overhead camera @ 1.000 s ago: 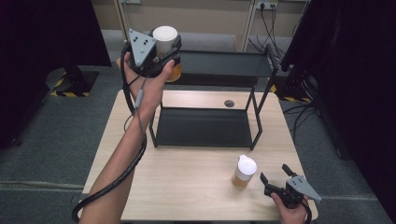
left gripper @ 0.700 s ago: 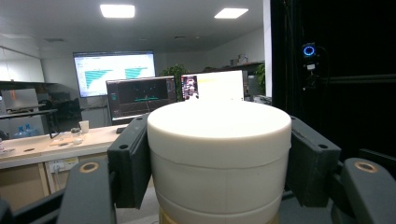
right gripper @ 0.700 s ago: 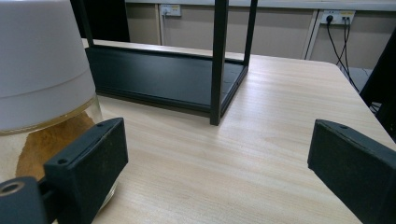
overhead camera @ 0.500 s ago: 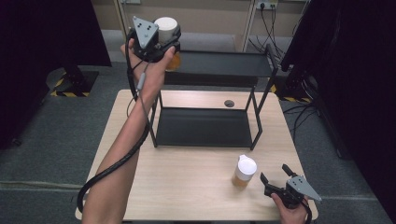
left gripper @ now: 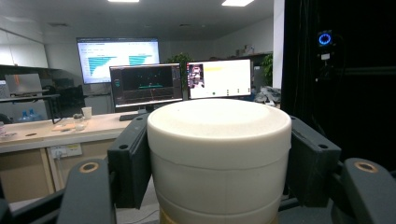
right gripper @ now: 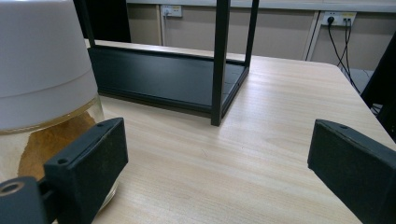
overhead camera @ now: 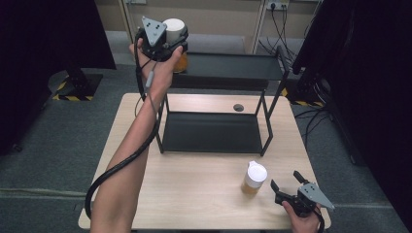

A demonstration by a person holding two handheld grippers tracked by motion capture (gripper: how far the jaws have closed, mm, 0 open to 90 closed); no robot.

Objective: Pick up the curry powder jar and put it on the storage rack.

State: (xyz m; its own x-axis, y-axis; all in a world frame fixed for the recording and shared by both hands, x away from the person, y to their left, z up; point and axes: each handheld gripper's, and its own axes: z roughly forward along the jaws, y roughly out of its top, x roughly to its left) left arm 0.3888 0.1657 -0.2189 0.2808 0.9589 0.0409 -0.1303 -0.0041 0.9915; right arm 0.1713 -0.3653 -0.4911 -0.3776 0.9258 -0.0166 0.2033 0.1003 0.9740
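A jar with a white lid (overhead camera: 175,28) and amber contents is up at the left end of the black rack's top shelf (overhead camera: 233,68). My left gripper (overhead camera: 171,39) is shut on it, and the frames do not show whether its base touches the shelf. In the left gripper view the white lid (left gripper: 219,154) sits squeezed between both black pads (left gripper: 130,163). A second white-lidded jar (overhead camera: 254,177) of amber stuff stands on the table at the front right. My right gripper (overhead camera: 287,183) is open just right of it, low over the table. That jar (right gripper: 42,84) is beside the left jaw, outside the gap of the right gripper (right gripper: 219,172).
The two-tier black metal rack has its lower tray (overhead camera: 209,132) on the wooden table (overhead camera: 194,194), and a rack leg (right gripper: 219,60) stands ahead of the right gripper. A round cable hole (overhead camera: 238,107) lies behind the rack. Dark curtains flank both sides.
My left hand has carried the jar farther from me and slightly right, in over the rack's top shelf. The right gripper and the jar beside it have stayed put.
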